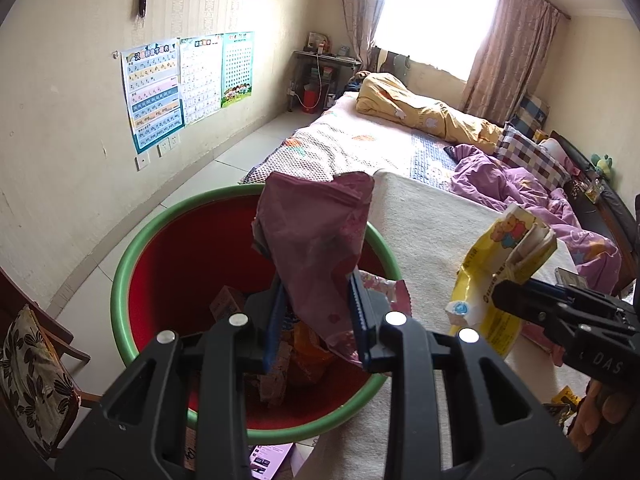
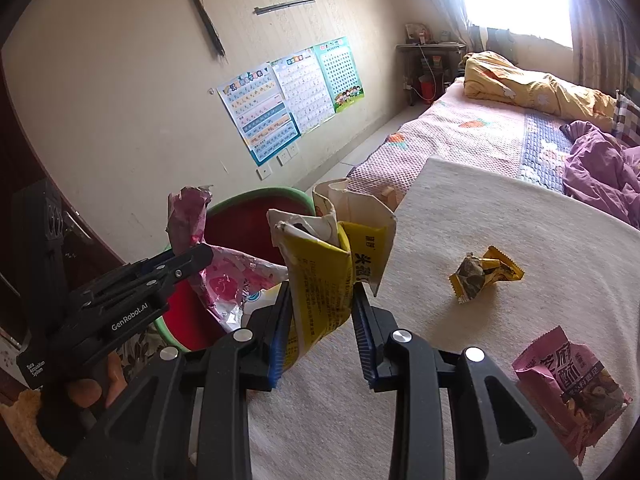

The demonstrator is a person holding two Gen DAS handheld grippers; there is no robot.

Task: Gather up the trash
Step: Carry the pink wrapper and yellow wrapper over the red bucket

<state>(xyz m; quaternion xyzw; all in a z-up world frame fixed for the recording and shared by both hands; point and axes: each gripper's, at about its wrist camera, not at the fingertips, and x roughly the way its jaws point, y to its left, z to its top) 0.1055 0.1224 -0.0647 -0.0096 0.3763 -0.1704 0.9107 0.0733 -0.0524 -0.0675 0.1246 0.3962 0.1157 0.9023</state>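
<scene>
The left gripper [image 1: 316, 320] pointed down over the red bin [image 1: 160, 252], its blue pads pinched on a pink wrapper [image 1: 316, 236]. Just to the right of the bin, the right gripper [image 2: 322, 324] tilted downward too, clamped on a yellow packet [image 2: 324, 276]. Fingers [image 2: 86, 394] wrapped the left handle.
</scene>
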